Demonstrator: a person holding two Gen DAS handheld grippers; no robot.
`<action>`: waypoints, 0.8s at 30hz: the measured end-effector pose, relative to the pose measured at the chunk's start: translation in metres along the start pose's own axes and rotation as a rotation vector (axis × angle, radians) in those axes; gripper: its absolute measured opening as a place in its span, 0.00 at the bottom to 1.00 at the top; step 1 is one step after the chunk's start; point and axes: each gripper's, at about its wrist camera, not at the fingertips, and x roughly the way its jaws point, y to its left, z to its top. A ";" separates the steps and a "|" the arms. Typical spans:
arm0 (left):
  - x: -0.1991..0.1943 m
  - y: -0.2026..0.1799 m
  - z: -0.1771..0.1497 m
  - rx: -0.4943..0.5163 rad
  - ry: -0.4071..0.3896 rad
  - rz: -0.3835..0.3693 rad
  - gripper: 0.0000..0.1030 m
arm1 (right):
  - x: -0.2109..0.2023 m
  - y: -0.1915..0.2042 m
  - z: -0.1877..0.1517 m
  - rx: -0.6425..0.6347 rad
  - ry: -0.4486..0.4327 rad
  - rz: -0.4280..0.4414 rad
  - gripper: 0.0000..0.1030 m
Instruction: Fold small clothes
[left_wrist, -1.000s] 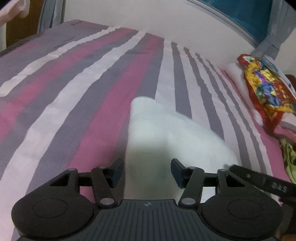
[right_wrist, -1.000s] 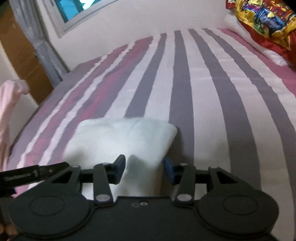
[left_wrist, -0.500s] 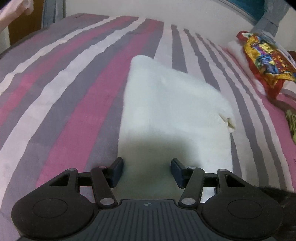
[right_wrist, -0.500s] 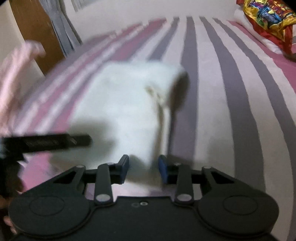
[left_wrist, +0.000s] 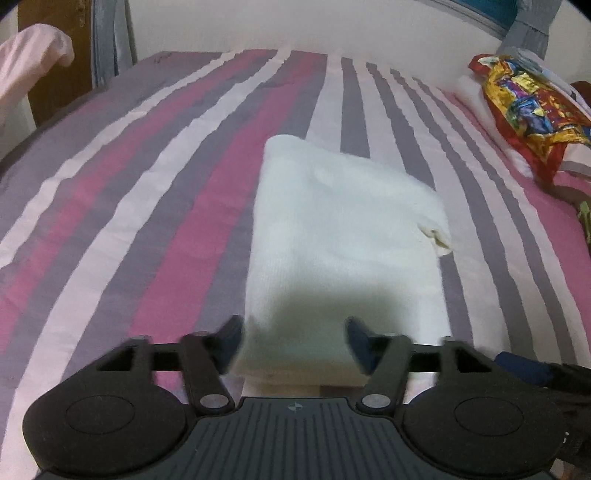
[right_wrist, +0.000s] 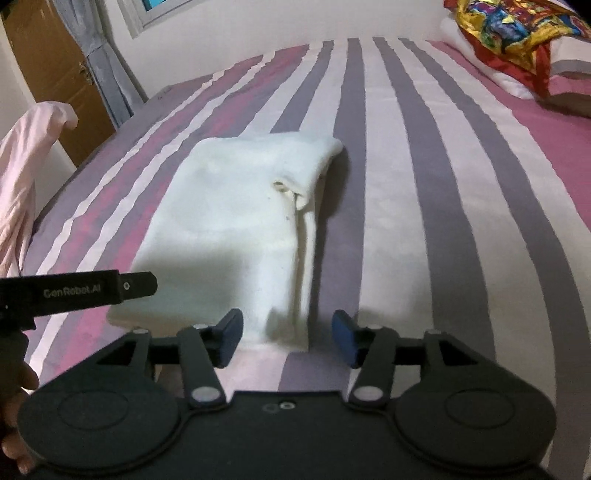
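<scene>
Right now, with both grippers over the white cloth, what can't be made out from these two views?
- Near edge of the white cloth: hidden in both views behind the gripper bodies.
- Left gripper fingertips: motion-blurred in the left wrist view.
- Colourful bag: cut off by the frame edge in the right wrist view; its print is unreadable.
- Pink garment: cut off at the left edge.

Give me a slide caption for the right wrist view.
Open right gripper poised at the near edge of a folded white garment on a striped bedsheet.

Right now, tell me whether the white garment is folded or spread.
Folded. The white garment lies on the bed as a compact rectangle, with stacked layers showing along its right edge.
</scene>
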 end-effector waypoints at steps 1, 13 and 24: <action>-0.006 0.000 0.000 -0.006 -0.014 0.002 0.88 | -0.006 0.000 -0.001 0.007 -0.006 0.002 0.57; -0.075 -0.006 -0.004 0.007 -0.076 0.076 1.00 | -0.062 0.009 -0.005 -0.010 -0.065 -0.006 0.87; -0.122 -0.005 -0.009 0.021 -0.090 0.140 1.00 | -0.086 0.016 -0.011 0.001 -0.067 0.016 0.93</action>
